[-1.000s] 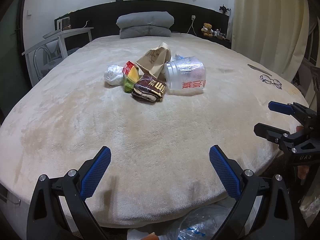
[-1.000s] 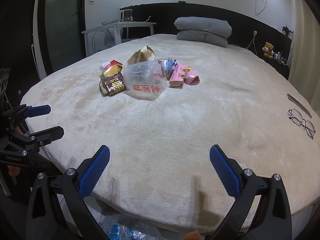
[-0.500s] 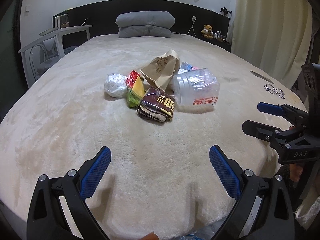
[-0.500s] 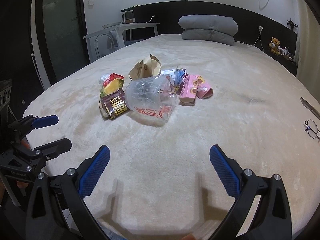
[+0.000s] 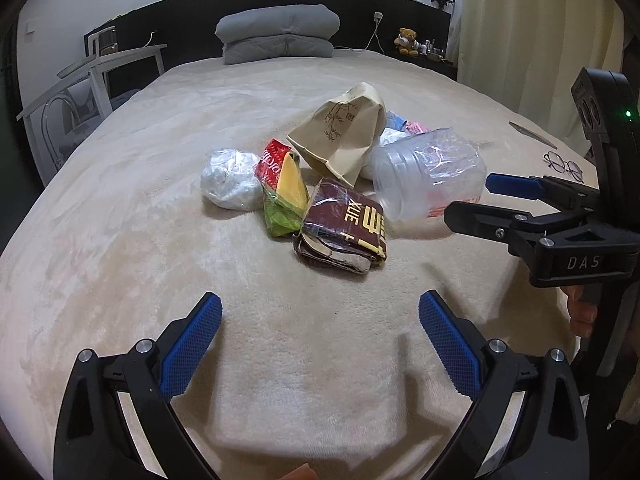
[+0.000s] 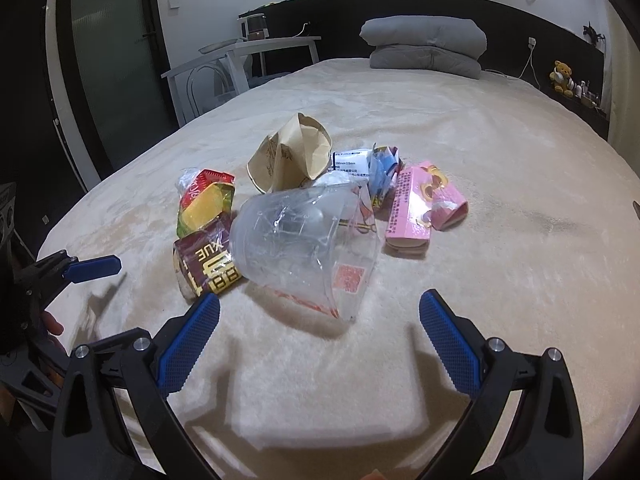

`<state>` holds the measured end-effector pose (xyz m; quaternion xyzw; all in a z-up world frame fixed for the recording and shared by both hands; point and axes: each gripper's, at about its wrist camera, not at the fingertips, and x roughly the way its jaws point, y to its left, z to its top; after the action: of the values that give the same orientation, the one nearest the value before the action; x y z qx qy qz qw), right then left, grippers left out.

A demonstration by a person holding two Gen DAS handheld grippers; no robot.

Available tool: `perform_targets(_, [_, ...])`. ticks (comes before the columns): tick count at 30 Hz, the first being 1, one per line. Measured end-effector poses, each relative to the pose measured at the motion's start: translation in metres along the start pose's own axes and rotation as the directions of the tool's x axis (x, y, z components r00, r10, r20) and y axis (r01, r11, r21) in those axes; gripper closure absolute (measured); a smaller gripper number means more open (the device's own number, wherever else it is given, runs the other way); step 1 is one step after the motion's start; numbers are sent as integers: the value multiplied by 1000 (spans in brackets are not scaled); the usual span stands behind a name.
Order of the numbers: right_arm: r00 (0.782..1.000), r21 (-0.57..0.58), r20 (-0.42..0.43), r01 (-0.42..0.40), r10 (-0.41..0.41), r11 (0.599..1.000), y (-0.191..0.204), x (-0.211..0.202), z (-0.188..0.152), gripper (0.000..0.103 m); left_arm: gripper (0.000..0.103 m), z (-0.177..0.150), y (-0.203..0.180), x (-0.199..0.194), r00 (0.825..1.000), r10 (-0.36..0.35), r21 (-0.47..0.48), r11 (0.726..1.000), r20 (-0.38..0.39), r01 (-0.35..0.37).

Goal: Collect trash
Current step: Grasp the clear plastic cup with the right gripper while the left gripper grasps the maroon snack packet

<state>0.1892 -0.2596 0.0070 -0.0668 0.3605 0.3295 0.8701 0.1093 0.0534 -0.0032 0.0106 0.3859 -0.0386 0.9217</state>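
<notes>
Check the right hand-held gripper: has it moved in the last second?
Yes. The right hand-held gripper has advanced over the bed toward the trash: the clear plastic cup now lies just ahead of its open jaws.

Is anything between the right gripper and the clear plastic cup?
Nothing visible. Only bare blanket lies between the open right gripper and the clear plastic cup, which lies on its side at the pile's near edge.

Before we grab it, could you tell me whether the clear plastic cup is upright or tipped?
Tipped: the clear plastic cup lies on its side on the bed.
</notes>
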Motion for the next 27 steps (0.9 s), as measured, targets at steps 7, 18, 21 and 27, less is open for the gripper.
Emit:
perform_targets(7, [1000, 17, 16, 6, -7, 1000, 7, 24, 18, 4, 6, 10, 7, 13, 1000, -7, 12, 1000, 7, 7])
perform_targets(18, [999, 81, -11, -38, 39, 996, -3, 21, 28, 21, 6, 25, 6, 23, 999, -47, 0, 999, 23, 47])
perform_targets(21, [999, 76, -5, -45, 46, 996, -8, 12, 27, 21, 6, 27, 2, 26, 998, -62, -11, 998, 23, 62])
perform_targets(27, [998, 96, 14, -58, 57, 994, -22, -10, 22, 21, 6, 32, -6, 36, 997, -81, -34, 996, 13, 81])
